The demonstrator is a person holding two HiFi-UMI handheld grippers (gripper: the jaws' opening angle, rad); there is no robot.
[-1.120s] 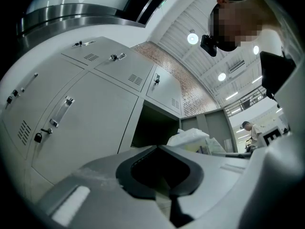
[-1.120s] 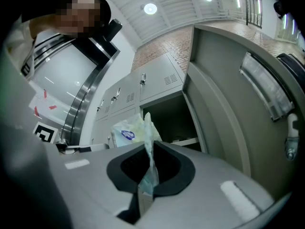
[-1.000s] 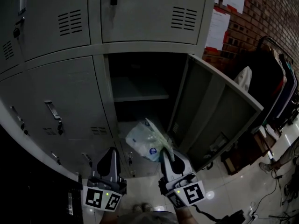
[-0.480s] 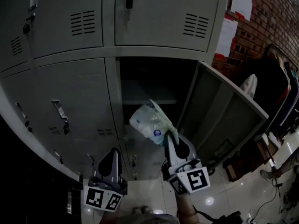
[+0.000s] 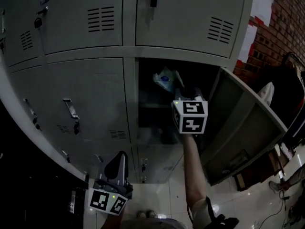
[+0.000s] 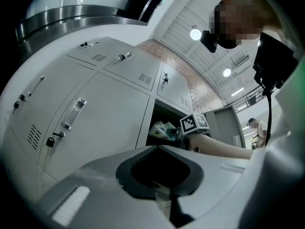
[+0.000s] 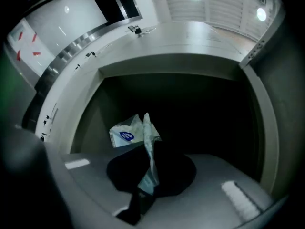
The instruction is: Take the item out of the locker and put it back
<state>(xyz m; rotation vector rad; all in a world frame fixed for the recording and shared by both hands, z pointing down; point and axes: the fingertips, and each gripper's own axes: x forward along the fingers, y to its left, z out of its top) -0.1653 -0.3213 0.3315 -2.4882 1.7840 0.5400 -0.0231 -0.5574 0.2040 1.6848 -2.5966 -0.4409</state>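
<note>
The item is a crumpled clear plastic bag (image 5: 165,78) with a blue round label. It hangs in the dark upper part of the open locker compartment (image 5: 157,123), above its shelf. My right gripper (image 5: 181,88) is raised at arm's length into the doorway and is shut on the bag's twisted tail (image 7: 148,168), while the bag's body (image 7: 127,131) stands ahead of the jaws. The left gripper view shows the bag (image 6: 162,130) beside the right gripper's marker cube (image 6: 194,123). My left gripper (image 5: 117,159) hangs low in front of the closed lockers, its jaws (image 6: 174,203) together and holding nothing.
The locker's door (image 5: 243,128) stands swung out to the right. Closed grey locker doors with handles (image 5: 70,109) fill the left and the top row. A brick wall with papers (image 5: 259,13) and dark clutter (image 5: 290,94) are at the right. Shiny floor tiles lie below.
My right gripper has swung up and forward with the bag, from low in front of the locker into the compartment's upper part. The left gripper has hardly shifted.
</note>
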